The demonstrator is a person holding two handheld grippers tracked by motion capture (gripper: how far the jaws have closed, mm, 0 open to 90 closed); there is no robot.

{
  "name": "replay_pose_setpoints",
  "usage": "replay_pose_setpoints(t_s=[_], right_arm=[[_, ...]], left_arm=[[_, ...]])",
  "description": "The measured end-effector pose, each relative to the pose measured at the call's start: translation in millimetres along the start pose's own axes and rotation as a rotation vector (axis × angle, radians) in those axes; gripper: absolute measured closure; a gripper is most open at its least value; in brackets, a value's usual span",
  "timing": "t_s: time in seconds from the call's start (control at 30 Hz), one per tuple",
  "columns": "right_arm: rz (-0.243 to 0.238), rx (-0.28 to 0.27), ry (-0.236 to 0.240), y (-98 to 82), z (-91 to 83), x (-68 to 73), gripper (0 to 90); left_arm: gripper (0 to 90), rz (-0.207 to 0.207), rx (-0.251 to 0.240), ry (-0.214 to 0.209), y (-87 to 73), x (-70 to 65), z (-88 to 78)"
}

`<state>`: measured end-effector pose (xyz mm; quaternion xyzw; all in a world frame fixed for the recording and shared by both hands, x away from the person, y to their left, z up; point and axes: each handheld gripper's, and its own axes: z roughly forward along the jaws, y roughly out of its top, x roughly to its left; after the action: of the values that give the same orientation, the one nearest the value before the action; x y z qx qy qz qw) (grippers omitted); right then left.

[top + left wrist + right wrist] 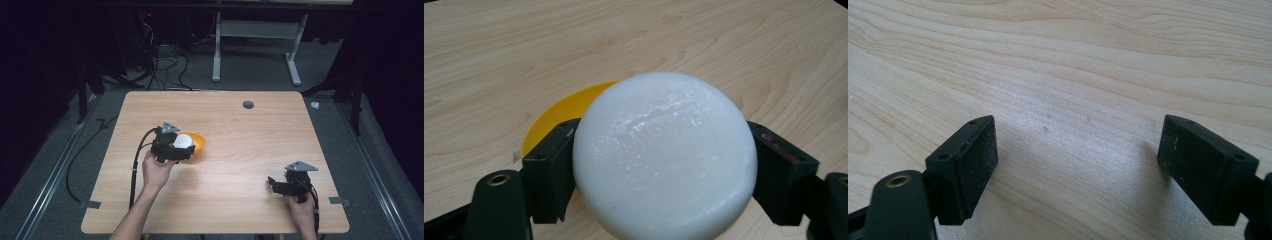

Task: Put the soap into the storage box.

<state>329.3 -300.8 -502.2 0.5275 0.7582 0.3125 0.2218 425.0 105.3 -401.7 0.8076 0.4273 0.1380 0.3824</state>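
Observation:
A white, rounded object (664, 155), an upturned bowl or a ball by its look, sits clamped between the two black jaws of my left gripper (664, 170). In the high view that gripper (176, 148) holds the white object (183, 140) over the near side of an orange-yellow bowl (198, 143) left of the table's middle. The bowl's yellow rim (559, 112) peeks out behind the white object in the left gripper view. My right gripper (276, 185) rests low near the table's front right corner, jaws wide apart with bare wood between its pads (970, 160).
The wooden table (240, 135) has a small grey cap (248, 104) set in its far side. Cables (135, 170) trail from the left gripper off the front edge. Beyond the table stand a white desk frame (255, 45) and floor cables.

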Motion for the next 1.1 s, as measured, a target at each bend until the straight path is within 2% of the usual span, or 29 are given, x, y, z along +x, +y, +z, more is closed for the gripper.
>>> replay_pose_setpoints(t_s=[0.2,0.47,0.73,1.1], right_arm=[[0.002,-0.001,0.001,0.1,0.1,0.0,17.2],[0.001,-0.001,0.000,0.0,0.0,0.0,17.2],[0.002,0.000,0.000,0.0,0.0,0.1,17.2],[0.003,-0.001,0.001,0.0,0.0,0.1,17.2]], left_arm=[[23.8,-0.010,0.000,-0.005,7.8,2.5,6.2],[23.8,-0.012,0.003,0.022,17.7,6.5,13.0],[23.8,-0.065,0.004,0.021,18.4,15.3,24.1],[23.8,-0.096,0.034,0.050,17.0,22.6,42.0]])
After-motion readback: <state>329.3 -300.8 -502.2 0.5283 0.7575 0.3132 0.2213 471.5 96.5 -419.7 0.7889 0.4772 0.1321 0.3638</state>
